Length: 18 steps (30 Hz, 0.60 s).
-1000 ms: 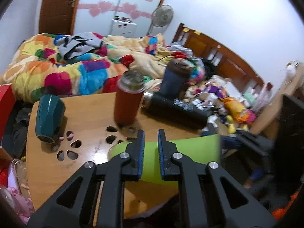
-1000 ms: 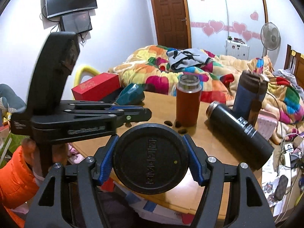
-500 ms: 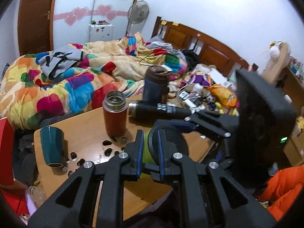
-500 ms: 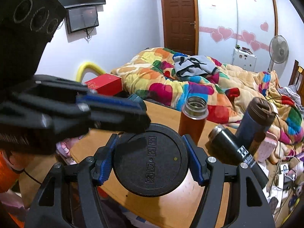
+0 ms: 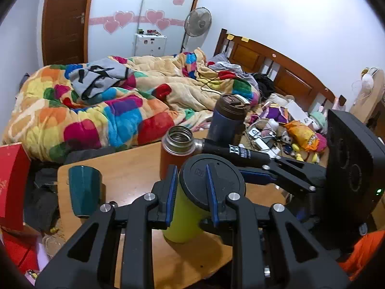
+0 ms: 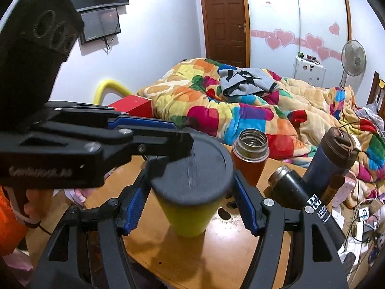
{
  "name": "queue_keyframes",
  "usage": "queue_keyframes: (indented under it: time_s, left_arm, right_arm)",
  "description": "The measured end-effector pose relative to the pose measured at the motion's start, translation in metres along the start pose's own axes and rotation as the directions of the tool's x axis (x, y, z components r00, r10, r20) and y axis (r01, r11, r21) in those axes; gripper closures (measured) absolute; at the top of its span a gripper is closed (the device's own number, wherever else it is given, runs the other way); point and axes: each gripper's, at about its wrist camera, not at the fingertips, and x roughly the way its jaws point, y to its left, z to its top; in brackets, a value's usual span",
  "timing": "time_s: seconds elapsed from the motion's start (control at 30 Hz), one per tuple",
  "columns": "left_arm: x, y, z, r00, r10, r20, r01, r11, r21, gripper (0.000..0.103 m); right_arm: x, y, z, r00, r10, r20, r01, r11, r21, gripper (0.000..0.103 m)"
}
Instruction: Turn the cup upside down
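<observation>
The cup is lime green with a black lid (image 5: 211,183) on top; it stands upright near the front of the wooden table (image 5: 134,168). In the right wrist view the cup (image 6: 190,214) sits between the right gripper's (image 6: 190,204) fingers, which clamp it just under the lid. The left gripper (image 5: 190,192) comes in from the side; its blue-padded fingers (image 5: 172,192) straddle the lid's rim, one beside the body, one across the lid top. Its arm (image 6: 91,144) crosses over the lid.
An open orange-red flask (image 5: 176,151), a black bottle lying on its side (image 5: 238,155) and a dark blue tumbler (image 5: 226,120) stand behind the cup. A teal cup (image 5: 84,190) sits at the table's left. A bed with a colourful quilt (image 5: 108,110) lies beyond.
The cup went from lying on its side, lid toward the right camera, to standing upright on the table. The left gripper's jaws opened wider and now straddle the lid.
</observation>
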Motion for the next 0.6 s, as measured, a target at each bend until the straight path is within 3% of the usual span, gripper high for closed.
queue_keyframes:
  time_s: [0.2, 0.33, 0.6]
  left_arm:
    - [-0.005, 0.002, -0.005, 0.999, 0.033, 0.015, -0.033, 0.999, -0.003, 0.08]
    - [-0.008, 0.002, -0.008, 0.995, 0.093, 0.033, -0.093, 0.996, 0.007, 0.079]
    - [-0.005, 0.001, -0.008, 0.993, 0.116, 0.039, -0.116, 0.993, 0.015, 0.069]
  right_arm:
    - [-0.012, -0.01, -0.009, 1.0, 0.018, 0.001, -0.018, 0.998, 0.058, 0.039]
    - [-0.022, -0.017, -0.015, 1.0, 0.002, 0.004, -0.002, 0.996, 0.088, 0.039]
    - [-0.041, -0.022, -0.021, 1.0, -0.013, 0.013, 0.011, 0.991, 0.134, 0.039]
